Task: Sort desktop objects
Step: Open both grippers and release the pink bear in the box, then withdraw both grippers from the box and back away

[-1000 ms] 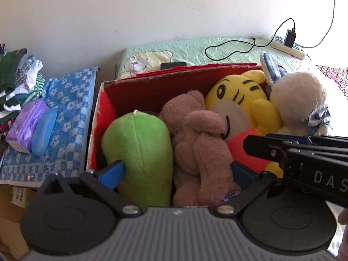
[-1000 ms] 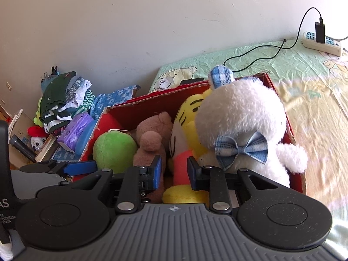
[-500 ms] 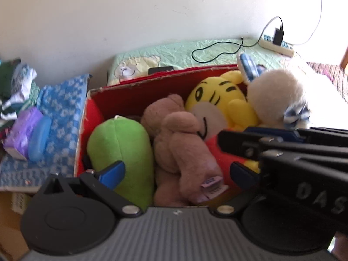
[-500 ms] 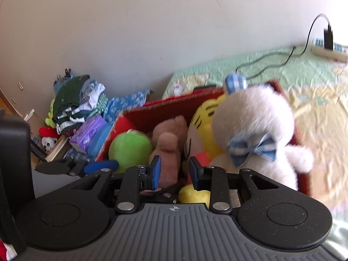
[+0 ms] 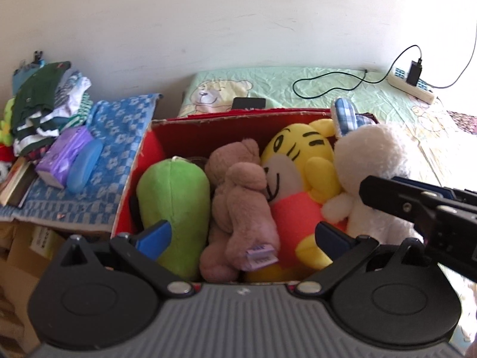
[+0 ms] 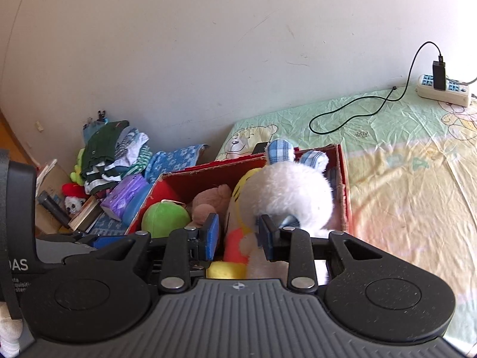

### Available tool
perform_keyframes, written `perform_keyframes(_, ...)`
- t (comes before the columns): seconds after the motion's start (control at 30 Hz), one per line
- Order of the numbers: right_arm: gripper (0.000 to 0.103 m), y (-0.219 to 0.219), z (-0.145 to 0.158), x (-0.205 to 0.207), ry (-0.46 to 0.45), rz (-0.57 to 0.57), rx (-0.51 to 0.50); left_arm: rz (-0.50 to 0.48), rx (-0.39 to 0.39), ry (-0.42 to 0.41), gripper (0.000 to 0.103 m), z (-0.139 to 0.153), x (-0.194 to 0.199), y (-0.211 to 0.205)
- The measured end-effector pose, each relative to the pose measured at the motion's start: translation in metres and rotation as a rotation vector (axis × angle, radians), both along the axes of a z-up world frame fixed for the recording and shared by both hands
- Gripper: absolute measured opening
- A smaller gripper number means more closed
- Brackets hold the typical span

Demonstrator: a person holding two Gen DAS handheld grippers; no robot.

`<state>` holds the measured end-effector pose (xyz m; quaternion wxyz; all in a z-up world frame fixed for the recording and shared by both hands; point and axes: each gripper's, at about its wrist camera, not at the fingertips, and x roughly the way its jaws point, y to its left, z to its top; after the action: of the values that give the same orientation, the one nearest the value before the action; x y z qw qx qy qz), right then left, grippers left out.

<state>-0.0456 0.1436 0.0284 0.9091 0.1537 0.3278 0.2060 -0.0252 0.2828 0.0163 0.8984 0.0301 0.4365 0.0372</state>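
Note:
A red cardboard box (image 5: 208, 125) holds a green plush (image 5: 176, 197), a brown bear (image 5: 241, 197), a yellow tiger (image 5: 301, 161) and a white bunny with blue checked ears (image 5: 378, 161). My left gripper (image 5: 243, 232) hovers wide open over the box's near edge, with nothing between its fingers. My right gripper (image 6: 238, 234) is held just short of the white bunny (image 6: 286, 194). Its blue pads stand a little apart and press on nothing; the tiger shows through the gap. The right gripper's fingers (image 5: 417, 205) also cross the right side of the left wrist view.
Left of the box lie a blue patterned towel (image 5: 113, 137) with a purple tissue pack (image 5: 64, 155) and a blue case (image 5: 85, 167), beside stacked clothes (image 5: 44, 104). Behind it are a dark phone (image 5: 249, 103), a black cable and a power strip (image 6: 444, 91) on the bear-print sheet.
Both grippers have drawn back and up from the box. The right gripper's pads have spread a little wider. The toys stay in the box.

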Motion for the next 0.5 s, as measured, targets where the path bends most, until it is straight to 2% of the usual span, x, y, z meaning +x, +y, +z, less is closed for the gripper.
perform_keyframes(0.3,0.037,-0.05,0.0,-0.005,0.008,0.031,0.038,0.045,0.019,-0.041,0.102,0.016,-0.024,-0.044)
perform_keyframes(0.5,0.037,-0.082,-0.005,-0.01,0.027,0.013,0.018,0.029,-0.006,-0.02,0.102,0.013,-0.033,-0.079)
